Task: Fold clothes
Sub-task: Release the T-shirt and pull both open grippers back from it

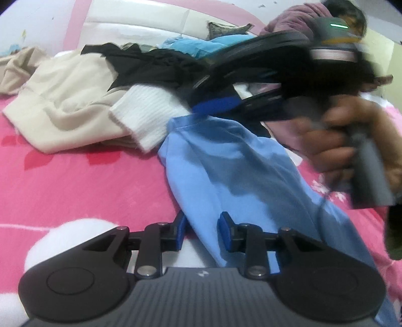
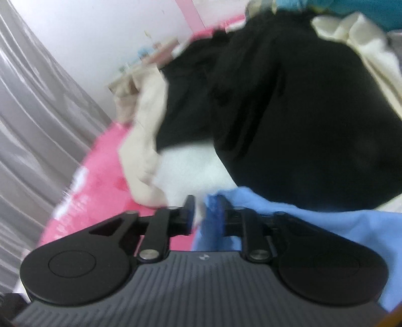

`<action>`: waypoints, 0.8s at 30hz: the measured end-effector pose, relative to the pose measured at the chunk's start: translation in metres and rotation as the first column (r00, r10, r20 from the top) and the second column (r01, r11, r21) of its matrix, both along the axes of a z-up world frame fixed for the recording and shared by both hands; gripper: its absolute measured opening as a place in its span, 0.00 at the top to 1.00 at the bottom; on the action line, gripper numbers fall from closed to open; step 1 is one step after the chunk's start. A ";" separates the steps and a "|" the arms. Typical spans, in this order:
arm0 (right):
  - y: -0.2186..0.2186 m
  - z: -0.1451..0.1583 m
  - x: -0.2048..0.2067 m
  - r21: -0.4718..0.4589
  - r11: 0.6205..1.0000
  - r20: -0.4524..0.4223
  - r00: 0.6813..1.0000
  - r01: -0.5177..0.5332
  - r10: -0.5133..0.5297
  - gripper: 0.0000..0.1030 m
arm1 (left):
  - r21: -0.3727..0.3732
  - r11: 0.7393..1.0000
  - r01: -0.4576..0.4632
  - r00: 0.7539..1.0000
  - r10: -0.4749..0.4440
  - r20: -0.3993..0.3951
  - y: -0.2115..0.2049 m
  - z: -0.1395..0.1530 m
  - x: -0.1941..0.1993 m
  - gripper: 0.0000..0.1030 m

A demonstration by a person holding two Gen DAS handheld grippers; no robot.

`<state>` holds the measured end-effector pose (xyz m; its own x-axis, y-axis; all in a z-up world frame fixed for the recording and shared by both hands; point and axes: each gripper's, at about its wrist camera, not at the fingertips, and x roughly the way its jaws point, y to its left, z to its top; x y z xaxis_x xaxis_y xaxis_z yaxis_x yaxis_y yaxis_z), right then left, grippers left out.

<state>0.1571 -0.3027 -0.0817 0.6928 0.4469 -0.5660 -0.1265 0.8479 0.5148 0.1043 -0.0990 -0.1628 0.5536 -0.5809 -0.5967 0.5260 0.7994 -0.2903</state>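
- Left wrist view: the left claw (image 1: 202, 232) hangs low over a bed with a pink bedspread (image 1: 83, 181), its blue-padded jaws partly apart.
- A light blue garment (image 1: 226, 166) runs between those jaws and trails up the bed toward the clothes pile; whether the pads press on the cloth cannot be told.
- Beyond it lie a white ribbed knit (image 1: 148, 115), a cream garment (image 1: 67, 105) and a black garment (image 1: 153, 65), heaped together.
- At the right, a person's hand (image 1: 334, 140) grips the handle of the right claw (image 1: 218, 98), which reaches in, blurred, over the top end of the blue garment, just beside the white knit.
- A pink-and-white headboard (image 1: 140, 17) stands behind the pile.
- Right wrist view: the right claw (image 2: 201, 213) shows its jaws slightly apart, the picture smeared by motion.
- The light blue garment (image 2: 326, 226) bunches against the right-hand finger; the gap between the pads looks free of cloth, though blur leaves that unsure.
- Just ahead sit the black garment (image 2: 289, 113), the white knit (image 2: 191, 171) and the cream garment (image 2: 143, 140).
- The pink bedspread (image 2: 100, 176) and a grey curtain (image 2: 32, 113) fill the left side.
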 end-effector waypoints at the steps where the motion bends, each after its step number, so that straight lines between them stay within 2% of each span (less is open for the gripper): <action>1: -0.008 0.009 -0.008 0.014 1.000 0.041 0.999 0.013 -0.013 0.63 | -0.003 1.000 -0.008 1.000 0.008 -0.006 0.001 0.000 0.002 0.70; 2: -0.018 0.020 -0.019 0.027 0.999 0.082 0.996 0.030 -0.032 0.58 | -0.005 1.000 -0.017 1.000 0.017 -0.012 0.002 0.001 0.005 0.71; 5: -0.055 0.050 -0.050 0.035 0.994 0.140 0.985 0.099 -0.103 0.57 | -0.021 0.999 -0.047 0.998 0.046 -0.041 0.008 0.001 0.011 0.71; 9: -0.095 0.065 -0.073 -0.121 0.977 0.031 0.984 0.179 -0.176 0.57 | -0.033 0.994 -0.101 0.992 0.098 -0.082 0.015 0.002 0.021 0.71; 11: -0.112 0.053 -0.071 -0.144 0.973 -0.080 0.978 0.181 -0.194 0.57 | -0.038 0.990 -0.137 0.986 0.133 -0.102 0.019 0.003 0.027 0.71; 13: -0.121 0.033 -0.067 -0.144 0.974 -0.155 0.968 0.175 -0.196 0.57 | -0.046 0.983 -0.180 0.976 0.173 -0.131 0.025 0.003 0.034 0.70; 17: -0.122 -0.005 -0.049 -0.108 0.985 -0.206 0.966 0.134 -0.154 0.60 | -0.049 0.968 -0.244 0.957 0.232 -0.175 0.036 0.000 0.046 0.73; 20: -0.124 -0.026 -0.039 -0.236 0.950 -0.211 0.943 0.204 -0.255 0.59 | -0.050 0.960 -0.275 0.947 0.261 -0.188 0.044 0.002 0.052 0.73; 24: -0.150 -0.019 -0.052 -0.156 0.891 -0.158 0.879 0.427 -0.449 0.58 | -0.045 0.953 -0.300 0.943 0.289 -0.166 0.052 0.009 0.059 0.68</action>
